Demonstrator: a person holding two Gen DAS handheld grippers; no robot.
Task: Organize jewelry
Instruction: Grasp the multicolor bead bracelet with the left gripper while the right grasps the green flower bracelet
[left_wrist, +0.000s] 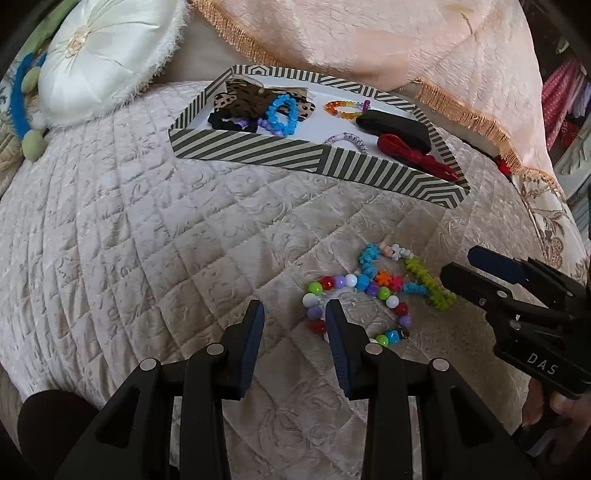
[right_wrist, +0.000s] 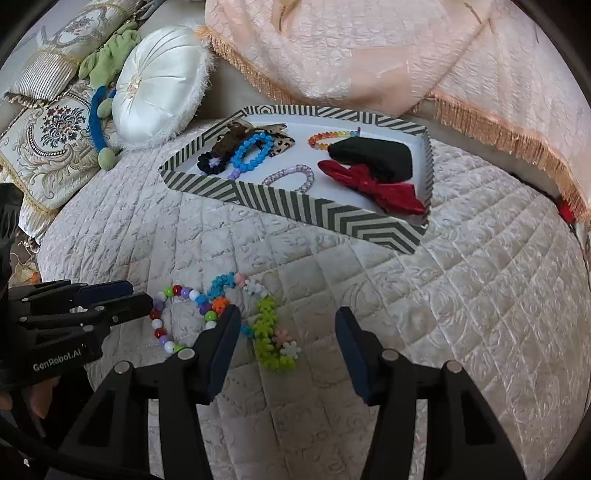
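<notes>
Quilted bed (left_wrist: 147, 221) here, striped tray (left_wrist: 295, 162) up near the pillows already has bracelets and bows in it. Bead bracelet (left_wrist: 332, 284) and a spiky one (right_wrist: 269, 332) lie loose on the quilt. Left hand-held gripper (left_wrist: 295, 314) is open, empty, right at the beads; right hand-held gripper (right_wrist: 288, 321) is wide open, empty, around the spiky one.

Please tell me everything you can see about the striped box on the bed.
The striped box is a shallow open tray, apparently cardboard, with dark and cream stripes outside and a plain white floor. It lies flat on the quilted bed cover, beyond both grippers. Inside are bead bracelets, a red bow, a black pouch and a leopard-print piece.
</notes>
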